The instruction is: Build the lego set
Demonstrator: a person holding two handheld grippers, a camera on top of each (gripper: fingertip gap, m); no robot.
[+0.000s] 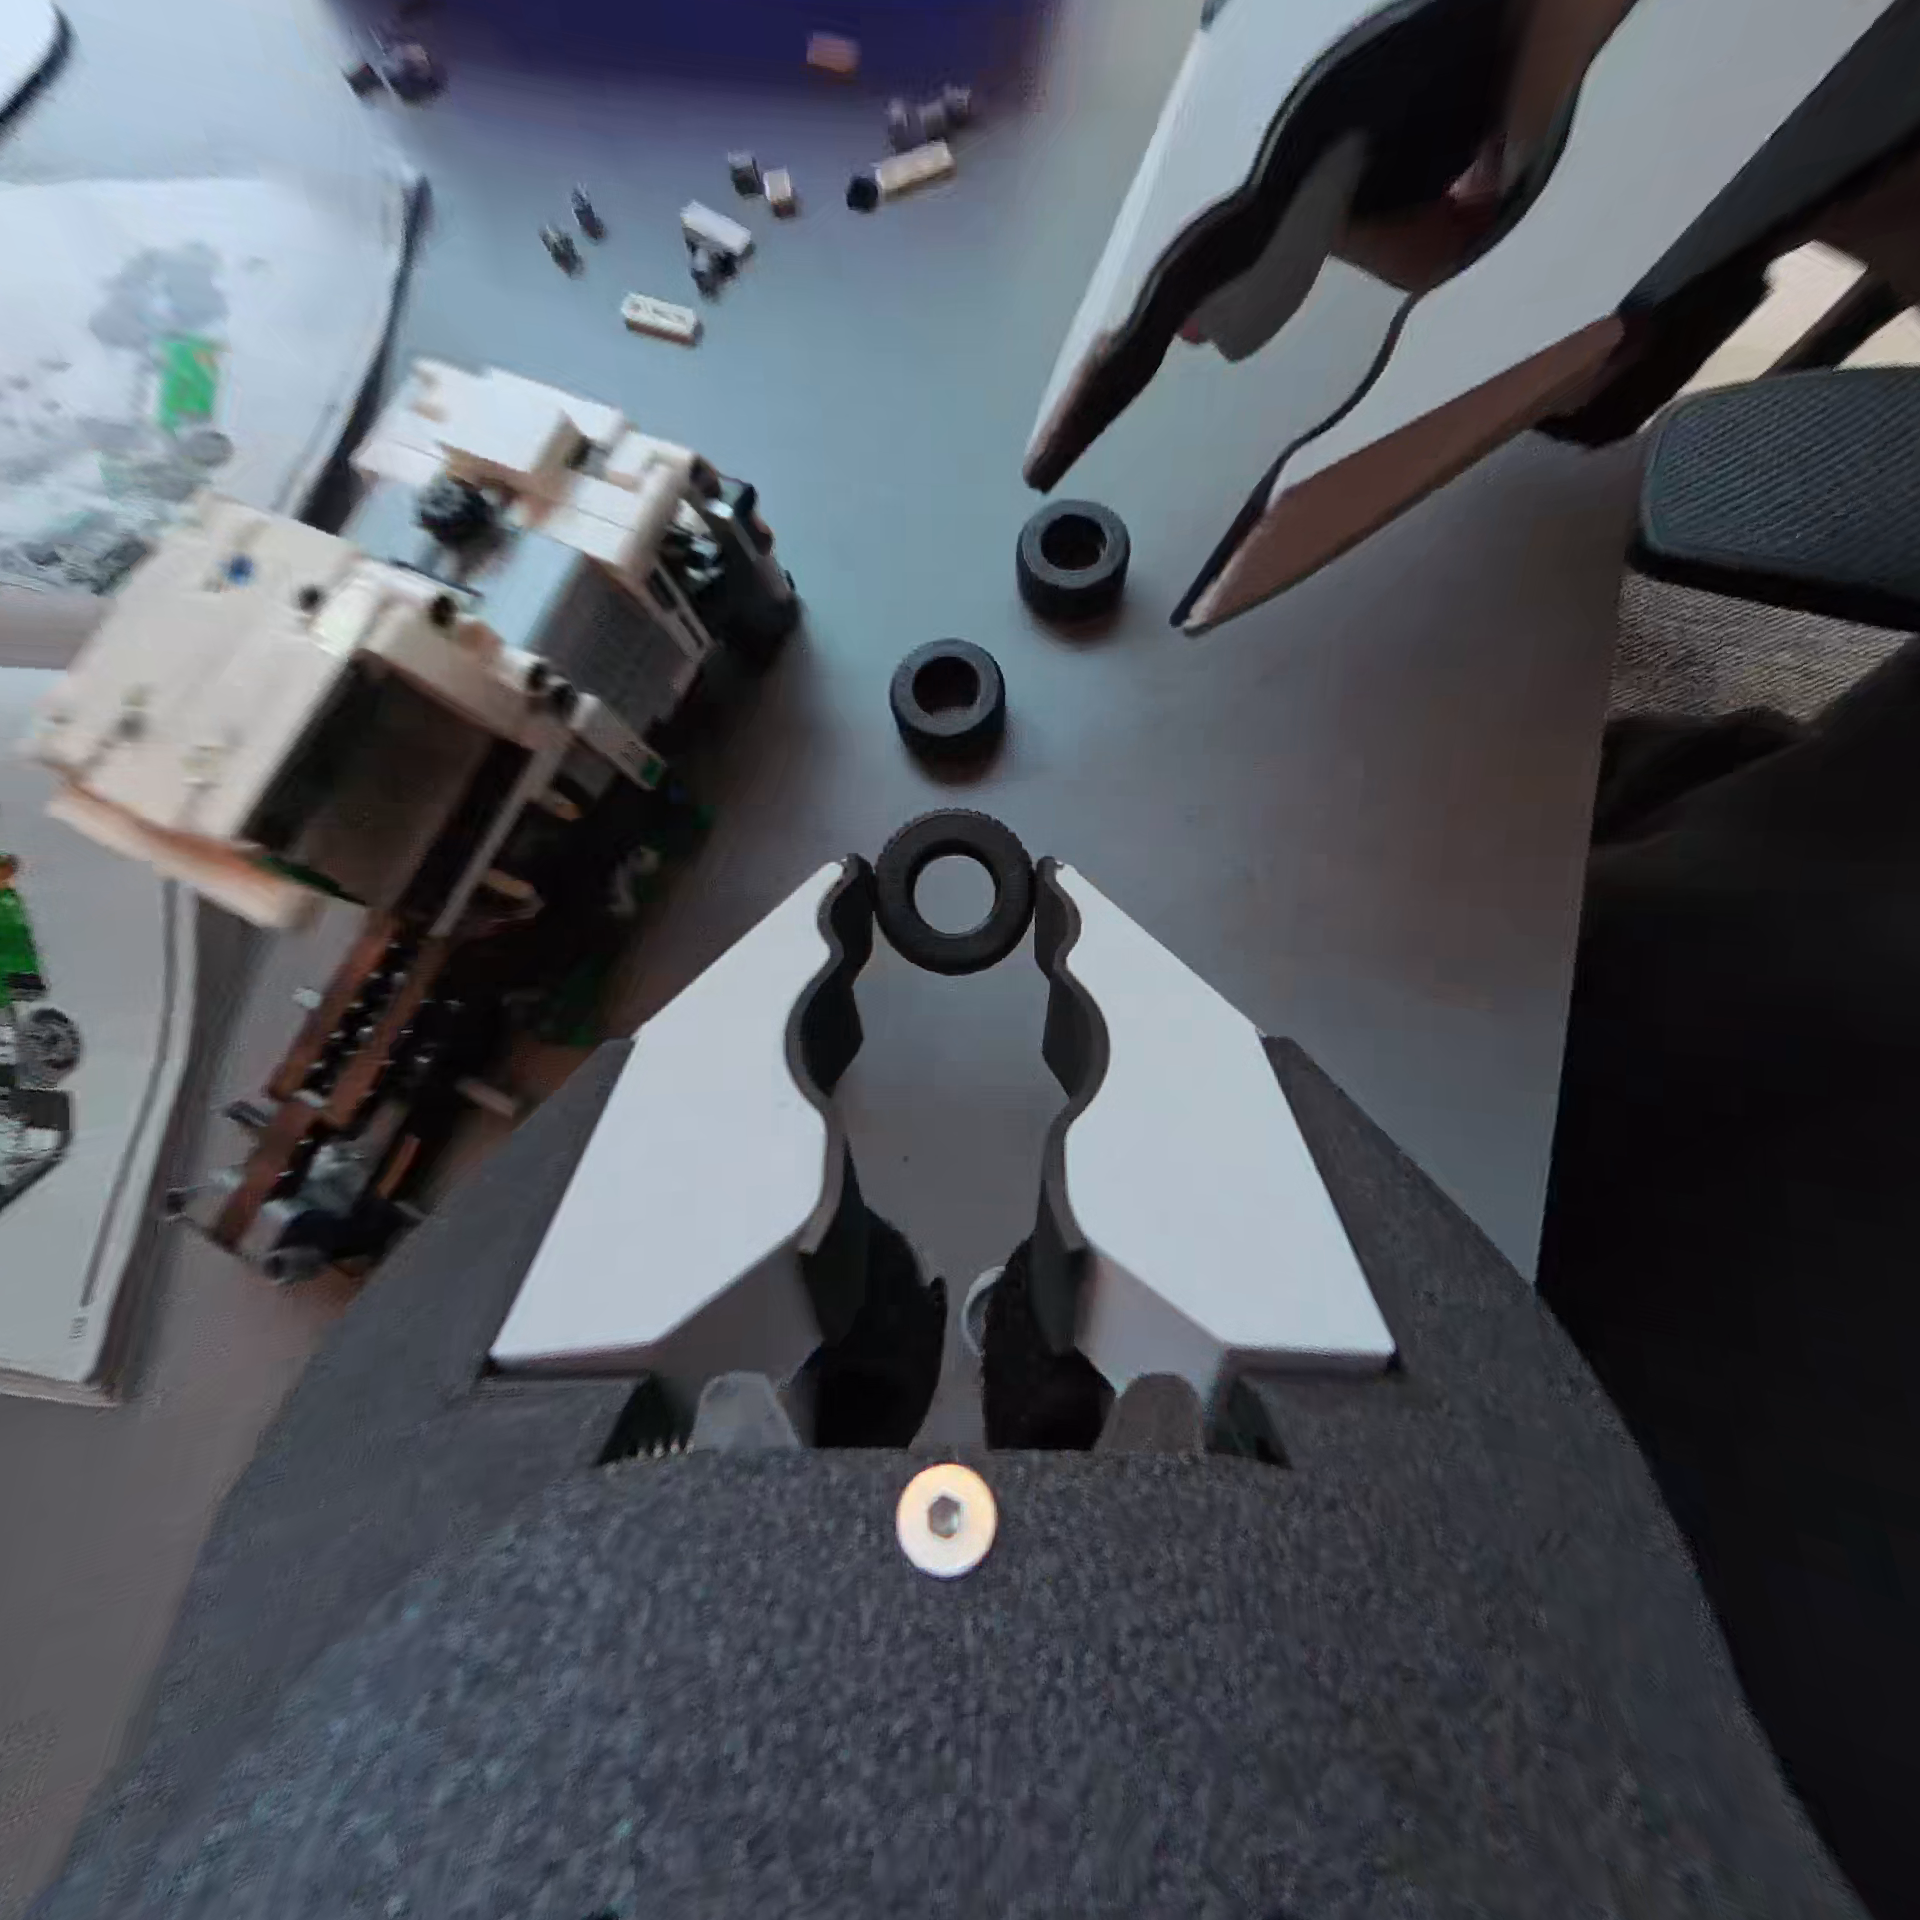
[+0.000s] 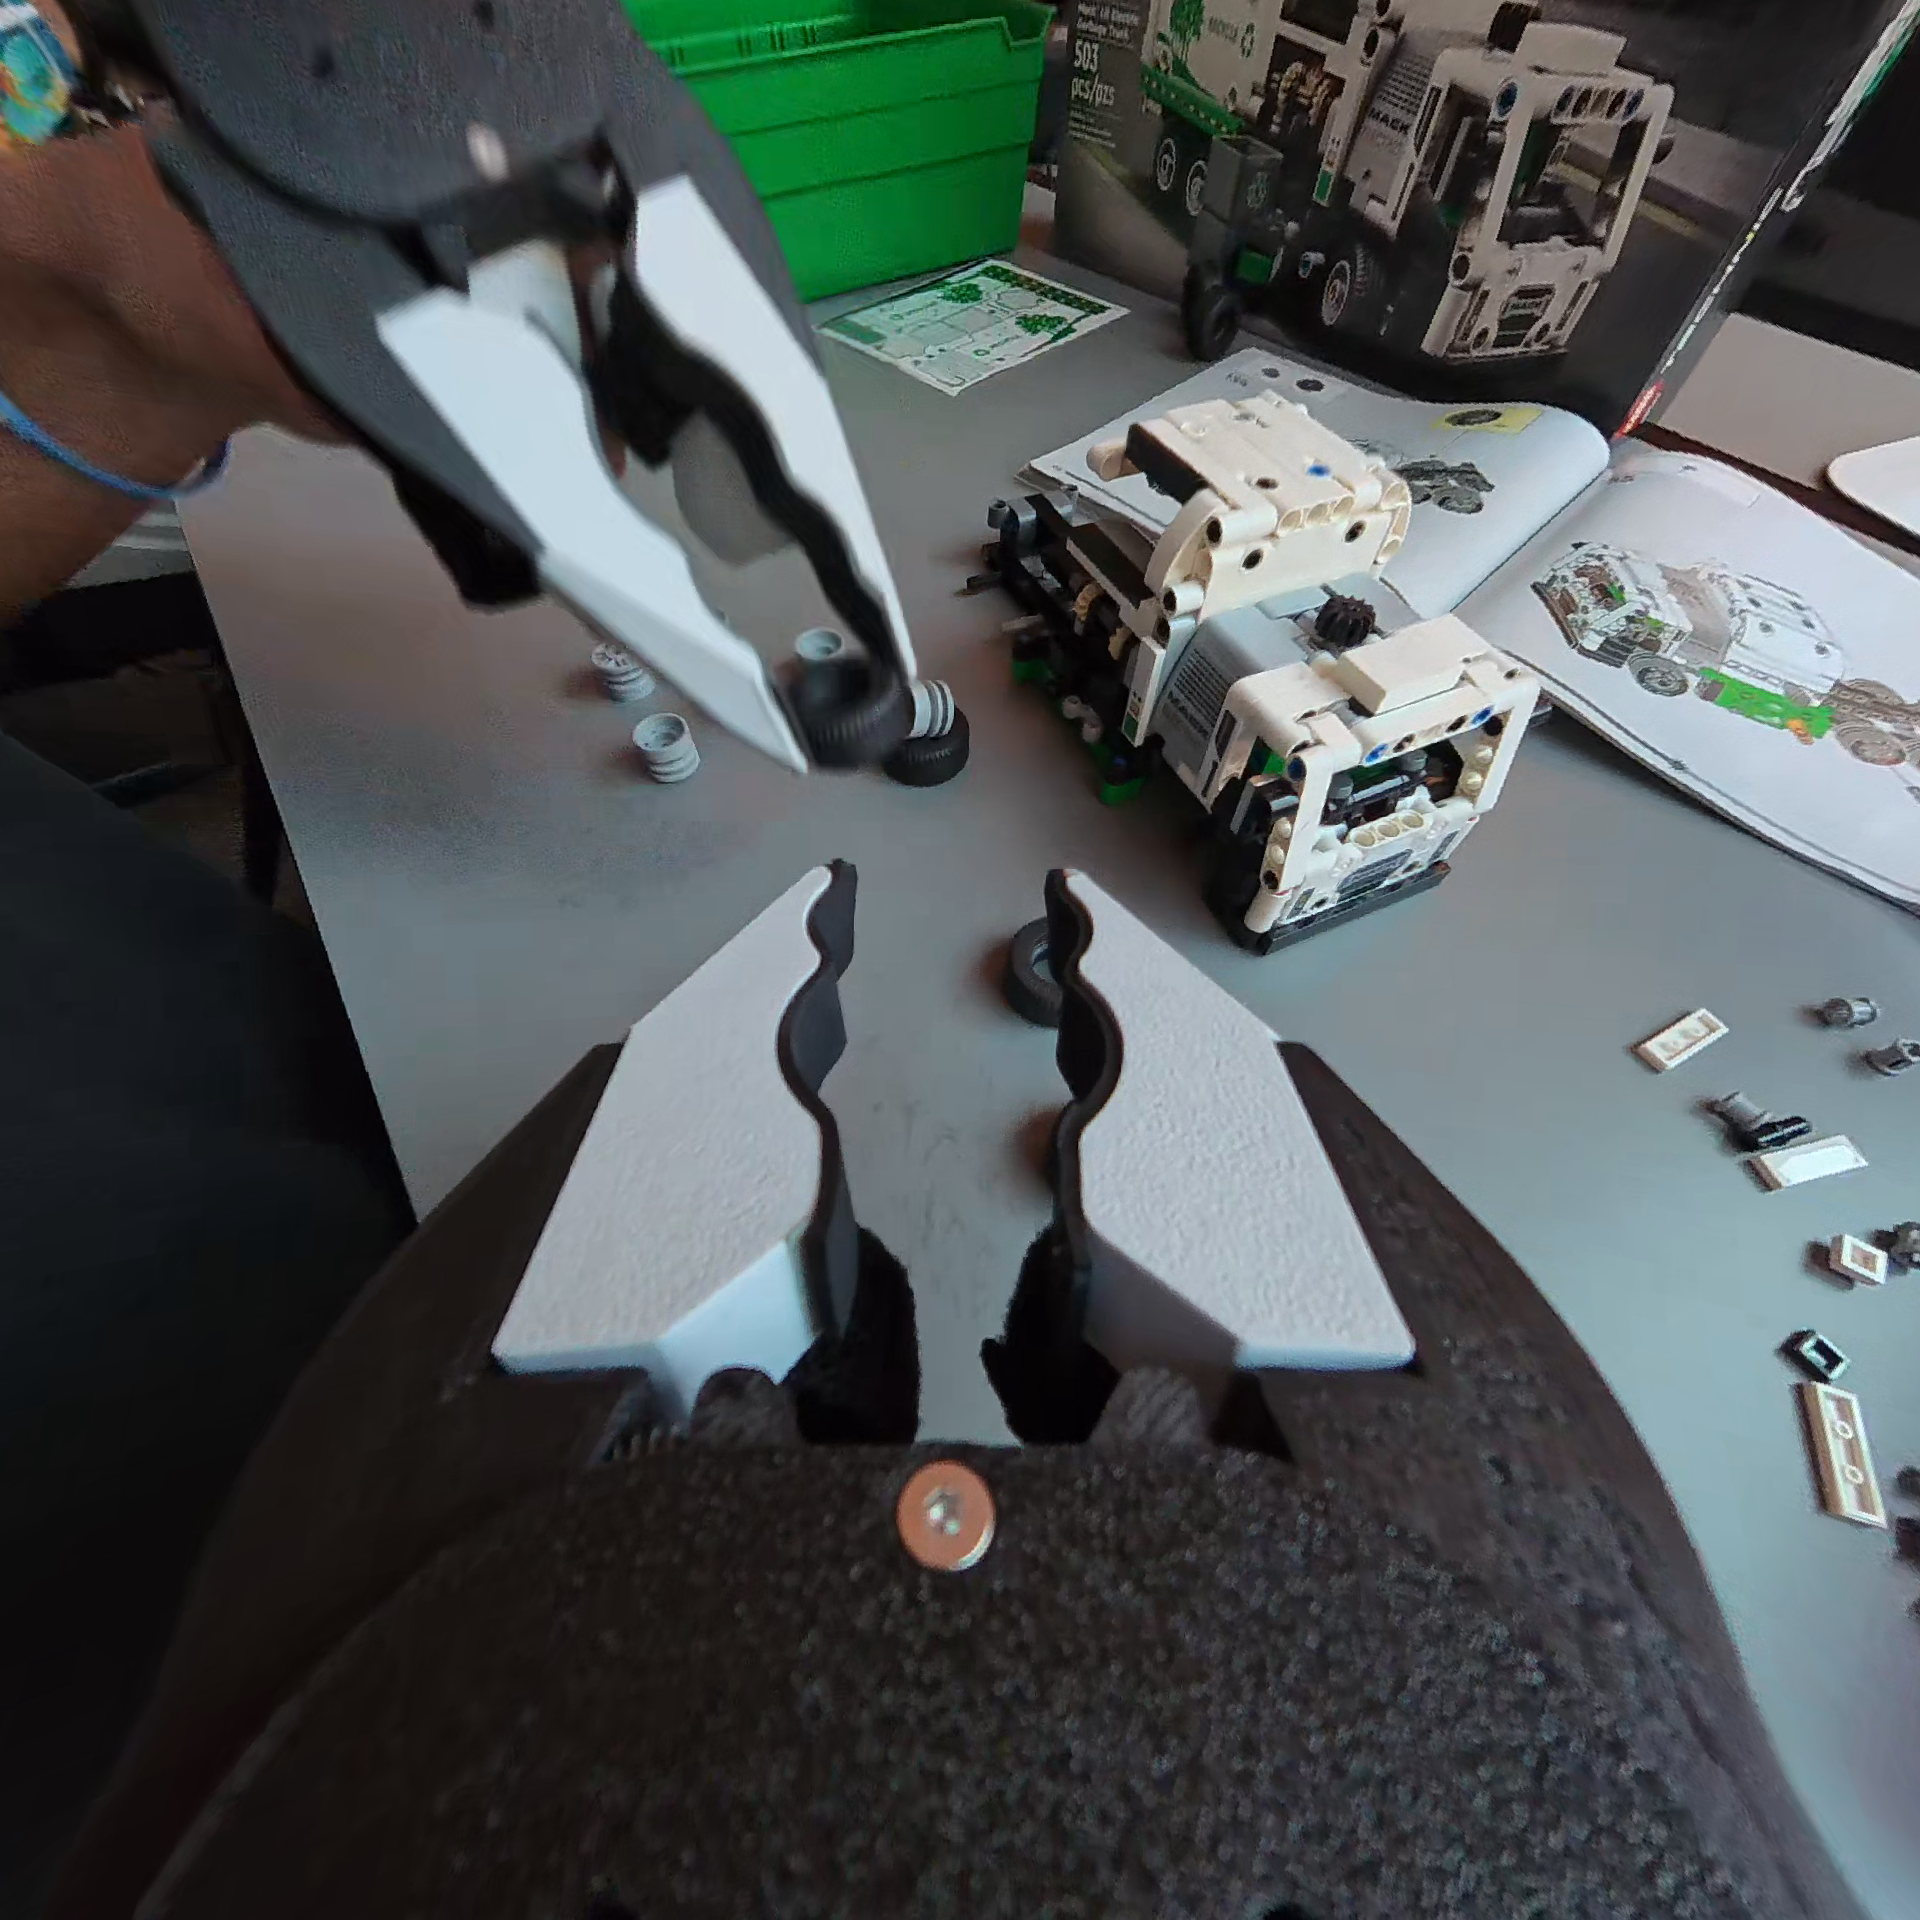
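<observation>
1. Black rubber is what the left gripper [image 1: 954, 883] holds: a small tyre [image 1: 954, 902] is pinched between its fingertips, bore facing the camera and empty. In the right wrist view the same gripper [image 2: 847, 717] reaches down at the near table edge, with the tyre [image 2: 847, 717] low over the table [image 2: 520, 883].
2. Grey wheel hubs wait just left of that spot: two loose ones [image 2: 621, 670] [image 2: 665, 746], a third [image 2: 821, 649] behind the fingertips, and a fourth [image 2: 932, 707] standing in a tyre lying flat [image 2: 928, 756].
3. Two more loose tyres [image 1: 948, 698] [image 1: 1073, 553] lie in a row ahead of the left gripper; another [image 2: 1034, 971] lies partly hidden behind the right gripper's fingertip.
4. The right gripper [image 2: 951, 883] hangs over bare table with its jaws apart and nothing between them.
5. The half-built white garbage truck [image 2: 1278, 686] stands further right, without wheels, partly on the open instruction booklet [image 2: 1662, 582]. Small parts [image 2: 1766, 1132] are scattered at the far right, and the green bin [image 2: 883, 135] and set box [image 2: 1455, 177] stand behind.
6. My judgement: the wheel step is in hand, pairing tyres with hubs. The next move calls for a hub to be steadied, likely by the empty right gripper, and the held tyre pressed squarely over it; a tilted tyre would bind or flick the hub away.
</observation>
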